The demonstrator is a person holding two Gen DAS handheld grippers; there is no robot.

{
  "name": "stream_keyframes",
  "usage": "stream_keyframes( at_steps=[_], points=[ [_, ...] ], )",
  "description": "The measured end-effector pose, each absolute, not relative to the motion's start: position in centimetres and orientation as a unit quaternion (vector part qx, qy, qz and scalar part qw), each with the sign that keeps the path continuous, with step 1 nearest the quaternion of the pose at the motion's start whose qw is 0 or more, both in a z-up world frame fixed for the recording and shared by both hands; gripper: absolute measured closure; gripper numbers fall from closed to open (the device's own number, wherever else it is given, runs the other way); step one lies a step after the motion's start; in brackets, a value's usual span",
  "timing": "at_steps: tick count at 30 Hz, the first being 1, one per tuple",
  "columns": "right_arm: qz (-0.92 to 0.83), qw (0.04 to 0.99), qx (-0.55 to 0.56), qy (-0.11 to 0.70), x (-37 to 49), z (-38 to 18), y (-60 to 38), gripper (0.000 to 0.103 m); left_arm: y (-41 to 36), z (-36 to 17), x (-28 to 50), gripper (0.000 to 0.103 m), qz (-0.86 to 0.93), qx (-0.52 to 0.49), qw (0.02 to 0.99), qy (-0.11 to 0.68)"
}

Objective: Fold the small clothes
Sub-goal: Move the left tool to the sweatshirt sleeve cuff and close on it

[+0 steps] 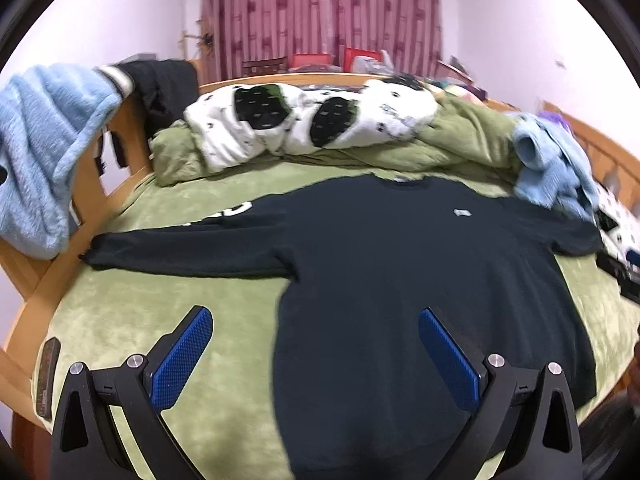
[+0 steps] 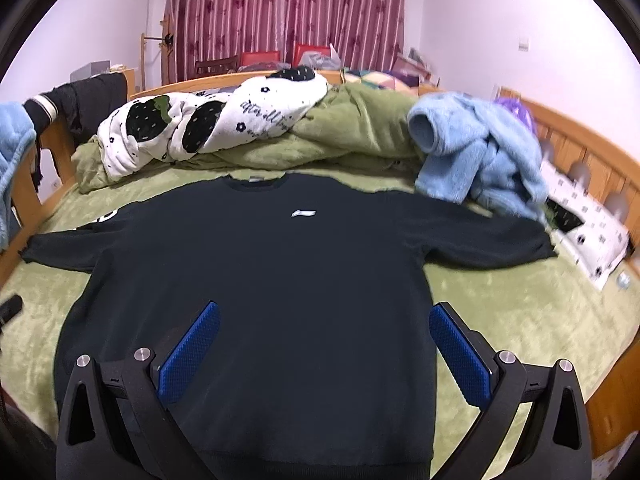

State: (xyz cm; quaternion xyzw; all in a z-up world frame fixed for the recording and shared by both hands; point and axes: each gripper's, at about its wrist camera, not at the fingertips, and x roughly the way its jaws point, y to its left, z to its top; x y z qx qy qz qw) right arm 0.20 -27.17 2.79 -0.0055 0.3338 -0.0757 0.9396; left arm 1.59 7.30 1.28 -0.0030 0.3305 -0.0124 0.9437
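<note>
A black long-sleeved sweatshirt [image 1: 400,272] lies flat and face up on the green bed cover [image 1: 160,312], both sleeves spread out sideways. It has a small white logo on the chest [image 2: 303,213]. It also fills the middle of the right wrist view [image 2: 280,280]. My left gripper [image 1: 316,316] is open and empty, above the sweatshirt's lower left edge. My right gripper [image 2: 325,312] is open and empty, above the sweatshirt's lower right part. Neither gripper touches the cloth.
A white quilt with black strawberries [image 2: 208,124] and a bunched green blanket [image 2: 352,128] lie at the back. Light blue fleece clothes [image 2: 480,156] sit at the right. A blue fleece garment [image 1: 44,152] hangs on the wooden bed frame [image 1: 48,280]. A patterned pillow [image 2: 592,236] lies far right.
</note>
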Motion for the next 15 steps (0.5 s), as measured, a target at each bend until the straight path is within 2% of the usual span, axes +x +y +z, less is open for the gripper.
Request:
stream_keyframes(
  at_steps=[4, 8, 12, 15],
  points=[
    [-0.086, 0.941, -0.008, 0.327, 1.3, 4.0, -25.8, 0.0, 11.0, 2.2, 3.4, 0.0, 0.008, -0.032, 0.947, 0.32],
    [-0.092, 0.936, -0.017, 0.339, 3.2, 4.2, -24.4, 0.0, 14.0, 1.5, 5.7, 0.0, 0.043, -0.016, 0.944, 0.327],
    [-0.073, 0.943, -0.006, 0.325, 5.8, 3.0, -23.6, 0.0, 16.8, 0.3, 8.1, 0.0, 0.097, 0.025, 0.941, 0.324],
    [-0.067, 0.933, 0.008, 0.353, 8.8, 1.1, -23.5, 0.0, 19.2, -0.6, 9.9, 0.0, 0.104, 0.025, 0.934, 0.342]
  ],
)
